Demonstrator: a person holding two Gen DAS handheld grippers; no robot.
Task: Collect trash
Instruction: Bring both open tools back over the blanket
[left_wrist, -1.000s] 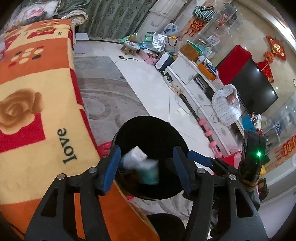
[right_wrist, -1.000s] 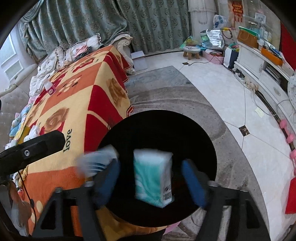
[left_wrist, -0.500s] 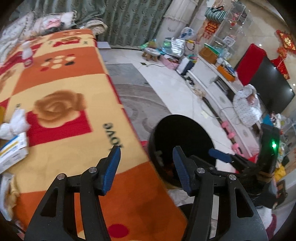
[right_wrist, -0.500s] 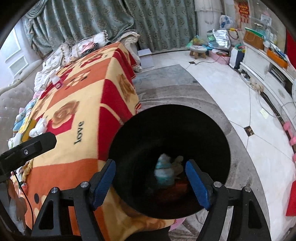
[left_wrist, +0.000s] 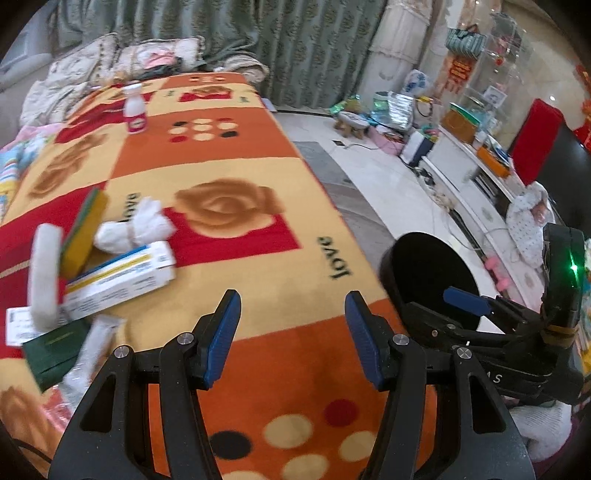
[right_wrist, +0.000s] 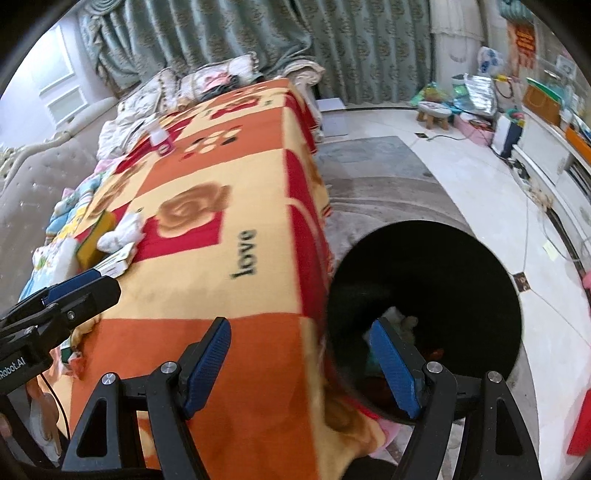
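Black round trash bin (right_wrist: 424, 295) — stands on floor just beside edge of surface, which is covered w/ an orange, red and yellow rose-print blanket (left_wrist: 229, 229). In right wrist view bin mouth sits ahead & right of the jaws, the right pad overlapping its near rim. Contents: pale crumpled trash (right_wrist: 400, 325) at bottom, partly hidden by that pad; something red under it, can't tell what. In left wrist view bin (left_wrist: 432, 273) lies right of the jaws, w/ the other tool across its near side.

Right gripper (right_wrist: 301, 365) — jaws wide open, nothing between them; over blanket edge, between surface and bin.

Left gripper (left_wrist: 291, 336) — jaws wide open, empty; above orange blanket patch w/ dots.

Remaining trash on blanket, all ahead-left of left jaws, well apart from them:
- white, blue and yellow flat carton (left_wrist: 122, 277), nearest item, lying flat.
- crumpled white tissue wad (left_wrist: 136, 227), just beyond carton, touching it.
- yellow and green sponge block (left_wrist: 83, 229), left of tissue, tilted.
- white foam-like roll (left_wrist: 44, 273), blurred, left of carton.
- dark green card packet (left_wrist: 55, 350) & clear plastic wrapper (left_wrist: 92, 350), nearer camera, far left of left pad.
- small white bottle w/ pink label (left_wrist: 135, 110), upright, far end of blanket.
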